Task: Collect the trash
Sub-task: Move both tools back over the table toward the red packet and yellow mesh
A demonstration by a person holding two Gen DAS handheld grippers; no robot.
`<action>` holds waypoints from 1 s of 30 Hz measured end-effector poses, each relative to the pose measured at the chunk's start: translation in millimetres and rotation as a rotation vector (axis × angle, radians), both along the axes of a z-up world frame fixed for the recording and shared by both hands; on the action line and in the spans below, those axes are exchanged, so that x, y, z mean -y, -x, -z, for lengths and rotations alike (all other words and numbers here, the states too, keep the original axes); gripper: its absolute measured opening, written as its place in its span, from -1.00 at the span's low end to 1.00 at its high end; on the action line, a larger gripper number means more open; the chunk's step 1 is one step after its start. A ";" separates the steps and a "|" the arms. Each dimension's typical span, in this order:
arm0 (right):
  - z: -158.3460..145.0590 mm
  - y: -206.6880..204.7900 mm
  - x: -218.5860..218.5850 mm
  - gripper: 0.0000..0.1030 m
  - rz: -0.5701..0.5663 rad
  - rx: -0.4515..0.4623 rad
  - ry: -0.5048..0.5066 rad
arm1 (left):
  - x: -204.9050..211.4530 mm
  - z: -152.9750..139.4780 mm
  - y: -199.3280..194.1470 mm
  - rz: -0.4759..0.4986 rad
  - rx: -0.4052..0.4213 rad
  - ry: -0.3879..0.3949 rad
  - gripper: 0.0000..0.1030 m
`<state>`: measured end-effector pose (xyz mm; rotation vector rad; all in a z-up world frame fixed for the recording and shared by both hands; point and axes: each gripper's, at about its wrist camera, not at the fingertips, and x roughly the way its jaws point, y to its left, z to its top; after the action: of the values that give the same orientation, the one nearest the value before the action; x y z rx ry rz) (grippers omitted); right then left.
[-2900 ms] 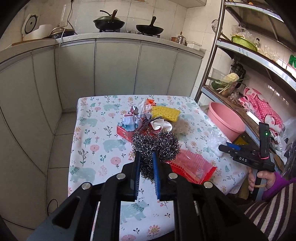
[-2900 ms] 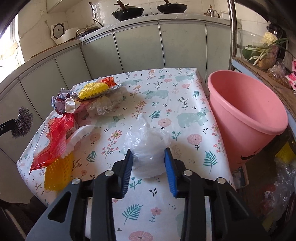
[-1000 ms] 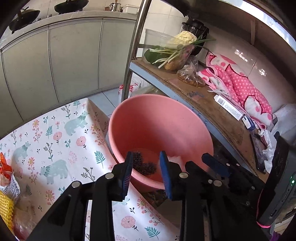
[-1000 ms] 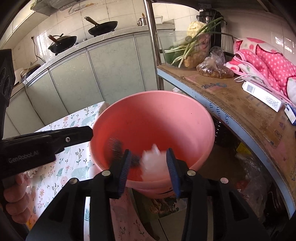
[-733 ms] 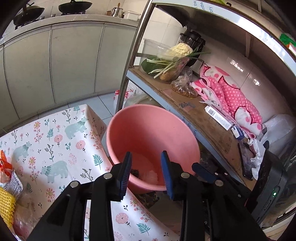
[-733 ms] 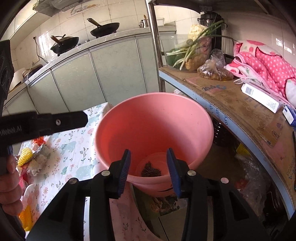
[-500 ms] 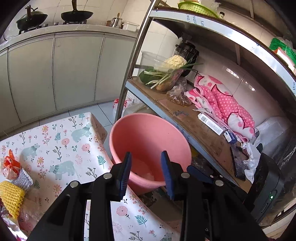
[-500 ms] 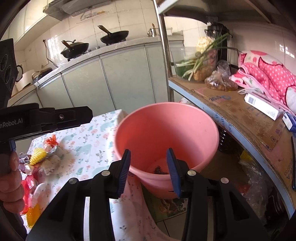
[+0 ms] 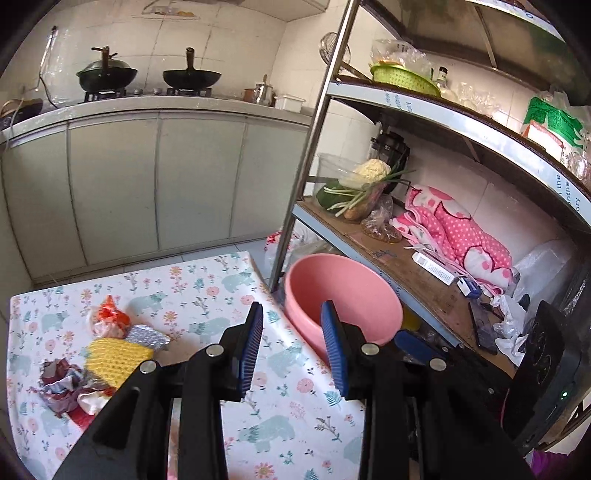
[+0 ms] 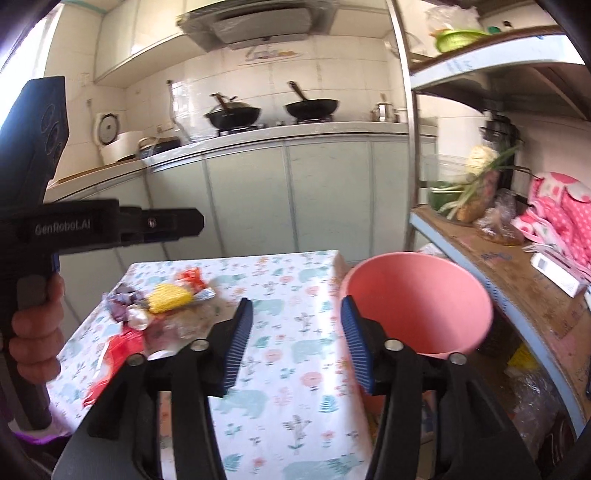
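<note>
Both grippers' ribbed blue fingers (image 9: 252, 347) apart and empty, above floral oilcloth table (image 9: 207, 288), beside smooth round pink basin (image 9: 343, 291).

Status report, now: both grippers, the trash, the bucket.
Left gripper open, empty. Right gripper open, empty. Trash pile on table; pink bucket beside it. Nothing blocking.

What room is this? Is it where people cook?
Yes, most likely a home kitchen: two black woks sit on a gas stove, a range hood hangs above, and vegetables lie on the metal shelf.
</note>
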<state>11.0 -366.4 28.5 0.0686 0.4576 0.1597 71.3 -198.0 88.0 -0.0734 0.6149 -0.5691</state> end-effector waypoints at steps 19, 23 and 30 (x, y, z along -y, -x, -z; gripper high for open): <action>33.5 8.9 -80.7 0.03 -0.340 -0.173 0.000 | -157.6 28.3 53.9 -0.246 -0.032 -0.048 -0.09; 39.7 8.8 -84.5 0.03 -0.366 -0.208 -0.014 | -168.0 51.9 61.0 -0.265 -0.093 -0.057 -0.09; 52.4 9.5 -93.5 0.03 -0.483 -0.294 -0.024 | -183.1 92.0 65.4 -0.308 -0.185 -0.072 -0.09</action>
<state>1.5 -272.9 -23.9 0.0033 0.7617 0.6355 5.9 -15.0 -3.9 -0.1512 0.7860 -0.2423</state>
